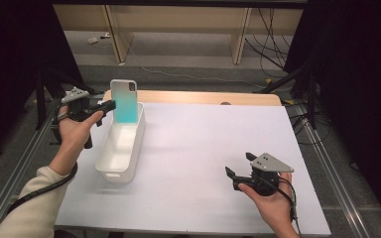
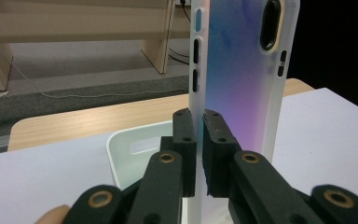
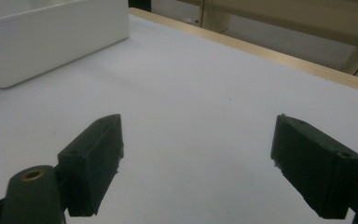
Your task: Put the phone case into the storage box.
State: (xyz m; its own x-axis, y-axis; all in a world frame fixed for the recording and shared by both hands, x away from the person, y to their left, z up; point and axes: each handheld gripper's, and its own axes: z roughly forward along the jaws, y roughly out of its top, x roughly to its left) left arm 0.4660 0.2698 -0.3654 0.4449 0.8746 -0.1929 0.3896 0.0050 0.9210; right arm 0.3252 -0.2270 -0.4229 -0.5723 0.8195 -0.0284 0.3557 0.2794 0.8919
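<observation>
A phone case (image 1: 124, 101) with a white rim and a teal back stands upright over the far end of a white oblong bin (image 1: 106, 166). My left gripper (image 1: 110, 105) is shut on the case's left edge, holding it from the left side. In the left gripper view the two black jaws pinch the white side rim of the phone case (image 2: 242, 70), whose back looks blue to violet there, with the bin (image 2: 121, 144) below. My right gripper (image 1: 239, 166) rests low at the table's front right, open, with nothing between its jaws (image 3: 198, 163).
A white sheet (image 1: 203, 158) covers the wooden table (image 1: 203, 97). The bin's long wall (image 3: 51, 42) lies far left of the right gripper. Behind the table are wooden furniture legs (image 1: 240, 34), cables on the floor and dark curtains at both sides.
</observation>
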